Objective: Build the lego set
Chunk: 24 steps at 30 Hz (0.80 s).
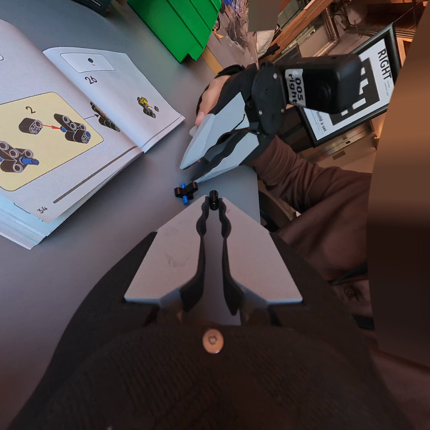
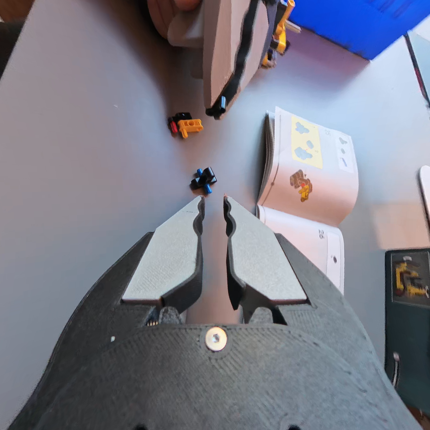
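Left gripper [image 1: 213, 202] is pinching a small black connector [image 1: 213, 199] at its tips. Just past it sits the black-and-blue piece [image 1: 186, 191], right gripper [image 2: 214, 197] parted beside it. Only the right wrist view catches the yellow-black bit [image 2: 186, 125] farther out, manual [image 2: 309, 176] off to the side.

A grey desk [image 2: 93, 116] carries the parts. Near mid-frame in the right wrist view lies a black piece with a blue pin [image 2: 204, 180] through it; above and left of it sits a small cluster of black, red and orange bricks [image 2: 185, 125]. An open booklet [image 2: 309, 186] lies at right, a dark box [image 2: 407, 314] below it at lower right. A blue bin [image 2: 363, 25] fills the upper right corner. In the left wrist view a green bin [image 1: 181, 28] stands at the desk's top edge.
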Each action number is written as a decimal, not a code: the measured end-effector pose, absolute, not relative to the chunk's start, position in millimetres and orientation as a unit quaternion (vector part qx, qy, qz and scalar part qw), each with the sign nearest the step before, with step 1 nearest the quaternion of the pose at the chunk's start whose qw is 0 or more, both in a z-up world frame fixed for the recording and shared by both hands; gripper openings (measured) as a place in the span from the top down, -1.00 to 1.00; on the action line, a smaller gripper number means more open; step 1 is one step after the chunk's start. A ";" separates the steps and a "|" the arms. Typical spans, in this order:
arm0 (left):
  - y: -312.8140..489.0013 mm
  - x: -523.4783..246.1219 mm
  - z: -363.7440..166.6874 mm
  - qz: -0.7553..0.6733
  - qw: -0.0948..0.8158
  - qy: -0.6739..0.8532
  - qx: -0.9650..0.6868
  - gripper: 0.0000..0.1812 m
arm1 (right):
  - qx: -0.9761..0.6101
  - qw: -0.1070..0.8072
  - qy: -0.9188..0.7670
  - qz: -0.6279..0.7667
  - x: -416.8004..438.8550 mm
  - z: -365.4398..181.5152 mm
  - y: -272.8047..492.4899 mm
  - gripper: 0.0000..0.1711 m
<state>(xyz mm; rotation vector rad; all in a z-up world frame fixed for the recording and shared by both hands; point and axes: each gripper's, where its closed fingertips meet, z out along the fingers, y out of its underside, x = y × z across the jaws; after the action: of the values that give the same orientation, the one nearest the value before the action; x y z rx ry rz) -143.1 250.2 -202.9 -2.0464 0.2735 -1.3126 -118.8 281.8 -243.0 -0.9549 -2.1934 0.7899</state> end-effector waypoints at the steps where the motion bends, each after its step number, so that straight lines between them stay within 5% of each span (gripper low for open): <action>1: 250.2 -143.1 -202.9 -0.504 0.341 0.106 -0.786 0.94 | -0.353 0.301 -0.831 0.307 -119.7 -242.0 280.0 0.85; 24: 248.3 -143.5 -201.7 -0.510 0.340 0.103 -0.783 0.95 | -0.293 0.232 -0.867 0.330 -126.6 -252.7 270.7 0.99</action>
<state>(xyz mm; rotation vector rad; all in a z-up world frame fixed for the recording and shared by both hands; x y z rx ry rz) -143.5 248.3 -201.7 -2.0393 0.2692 -1.3281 -126.6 270.7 -252.7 -0.8048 -2.3834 0.9076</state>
